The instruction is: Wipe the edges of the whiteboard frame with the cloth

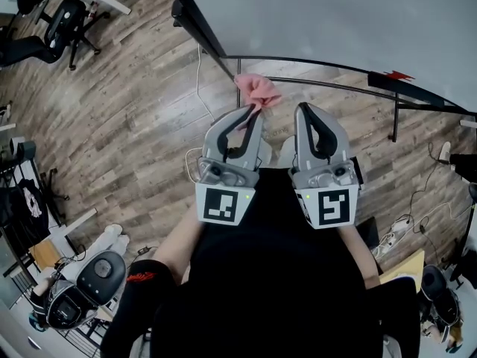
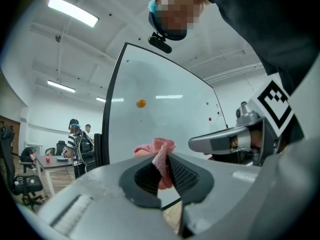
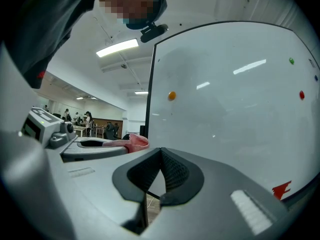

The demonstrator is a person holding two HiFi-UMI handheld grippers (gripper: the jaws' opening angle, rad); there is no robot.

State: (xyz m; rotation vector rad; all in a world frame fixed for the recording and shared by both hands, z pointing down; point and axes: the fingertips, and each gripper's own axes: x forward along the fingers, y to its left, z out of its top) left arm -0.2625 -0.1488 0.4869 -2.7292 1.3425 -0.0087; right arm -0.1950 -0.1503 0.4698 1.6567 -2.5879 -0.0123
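Wood-floor office, whiteboard (image 1: 335,28) upright ahead, black frame (image 1: 196,17) along its left side. Left gripper (image 1: 249,113) pinched on pink cloth (image 1: 258,89). Cloth bunched past tips, likely as wiping pad, near frame's lower corner, seemingly not touching. Right gripper (image 1: 310,112) closed on nothing, idle alongside.

No writing, brand or number is legible anywhere.

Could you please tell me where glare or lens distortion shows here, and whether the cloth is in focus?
Head view: fisheye bends the floorboards and the whiteboard edges into curves; the pink cloth is sharp. Left gripper view: ceiling lights reflect as streaks on the whiteboard, corners go dark, the cloth in the left gripper is crisp. Right gripper view: the same streaks and dark corners.
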